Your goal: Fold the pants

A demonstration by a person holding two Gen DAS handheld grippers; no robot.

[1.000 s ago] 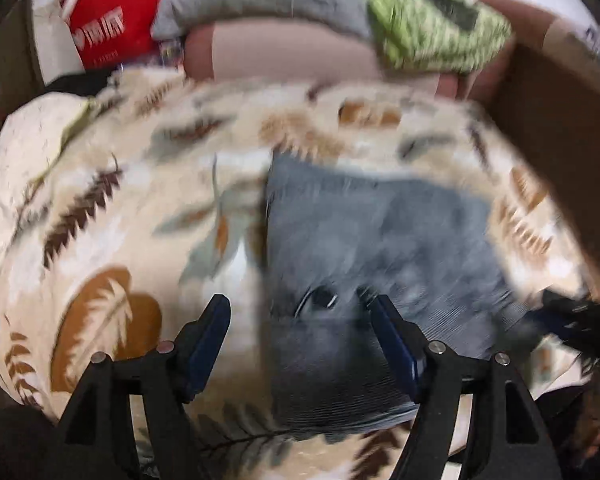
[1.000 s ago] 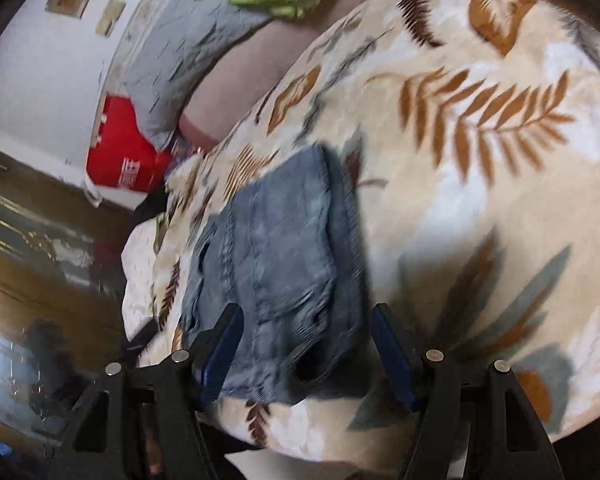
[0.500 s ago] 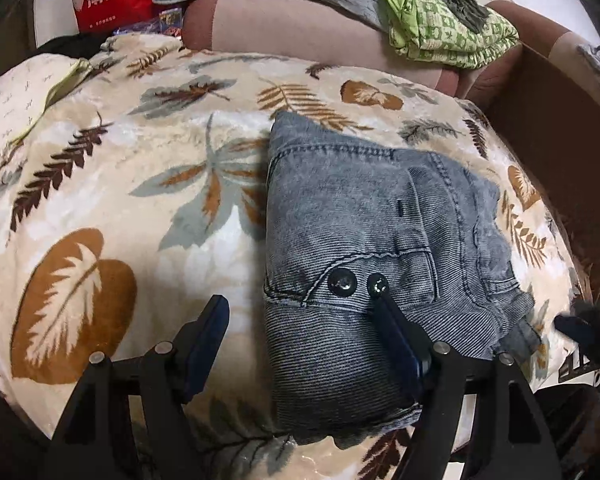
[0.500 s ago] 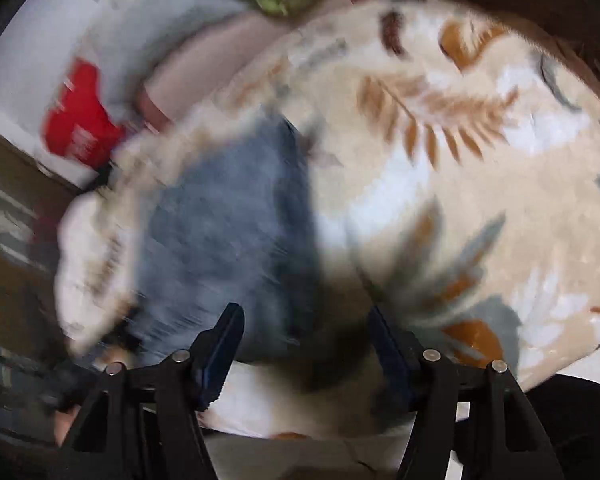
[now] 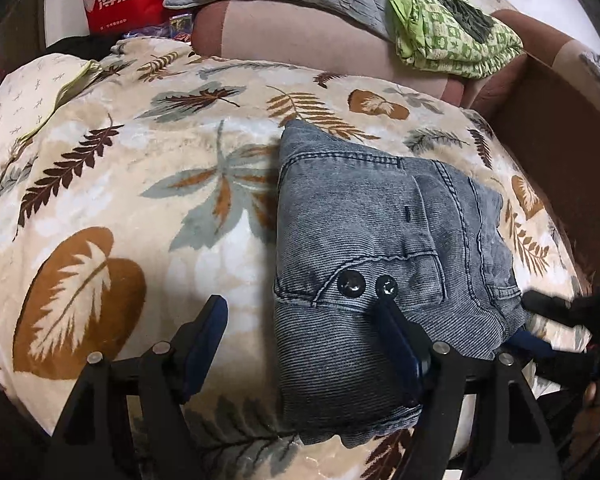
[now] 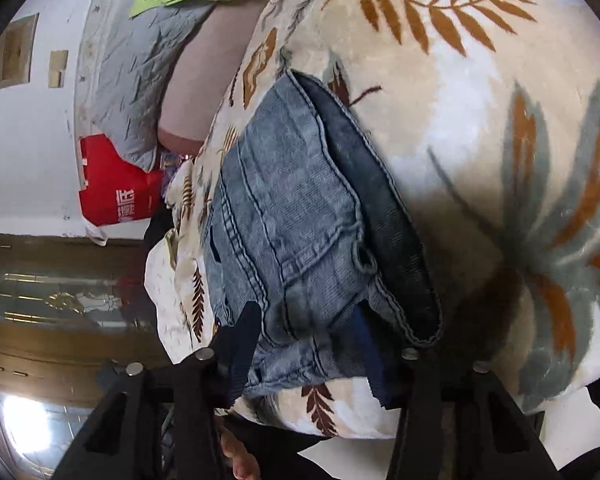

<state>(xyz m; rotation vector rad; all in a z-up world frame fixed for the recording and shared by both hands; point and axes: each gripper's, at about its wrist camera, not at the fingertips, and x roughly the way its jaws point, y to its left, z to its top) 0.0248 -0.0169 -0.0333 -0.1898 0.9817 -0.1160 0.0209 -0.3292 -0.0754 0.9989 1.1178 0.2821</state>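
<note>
The folded denim jeans (image 5: 380, 248) lie near the leaf-print blanket's (image 5: 148, 184) front edge. The right gripper (image 6: 308, 340), spread, straddles their near end; the left gripper (image 5: 300, 320), spread, hovers just left.

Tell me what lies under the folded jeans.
The folded jeans lie on a leaf-print blanket, which shows all around them. In the right wrist view, darker denim layers peek out below the top layer. Whatever is beneath the bundle's middle is covered.
</note>
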